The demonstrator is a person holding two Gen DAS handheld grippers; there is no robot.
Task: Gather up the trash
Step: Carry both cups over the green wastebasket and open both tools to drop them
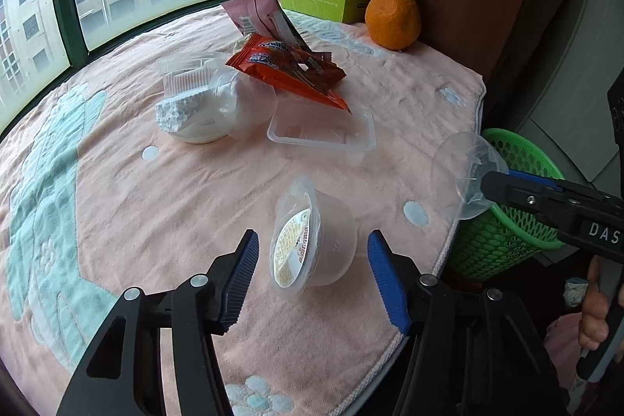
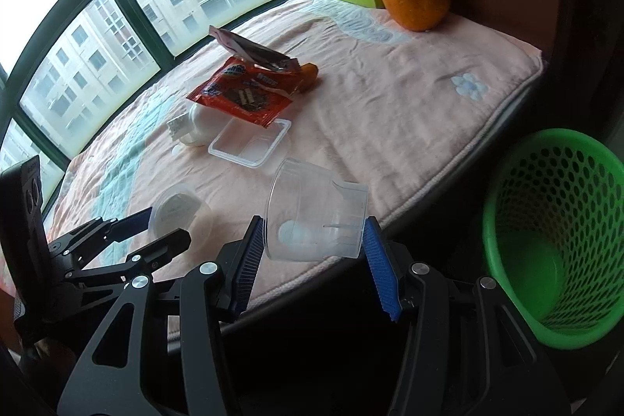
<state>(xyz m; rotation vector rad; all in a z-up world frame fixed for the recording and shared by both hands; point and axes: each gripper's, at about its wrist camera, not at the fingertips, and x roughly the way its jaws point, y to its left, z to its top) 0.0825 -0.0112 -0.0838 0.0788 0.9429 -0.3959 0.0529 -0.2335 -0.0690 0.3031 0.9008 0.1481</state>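
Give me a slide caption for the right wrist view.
Right gripper carries a clear cup toward the green basket.

Clear cup (image 2: 316, 221) held tilted; foil-lidded cup (image 1: 308, 240) lying sideways on cloth

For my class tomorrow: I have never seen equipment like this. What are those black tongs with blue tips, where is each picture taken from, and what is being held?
They are hand-held grippers, one per hand, each carrying a camera looking along its fingers. The left gripper sits around a tipped lidded cup on the pink blanket, not yet squeezing it. The right gripper holds a clear cup near the green basket. Wrappers, a clear tray and an orange fruit also lie there.
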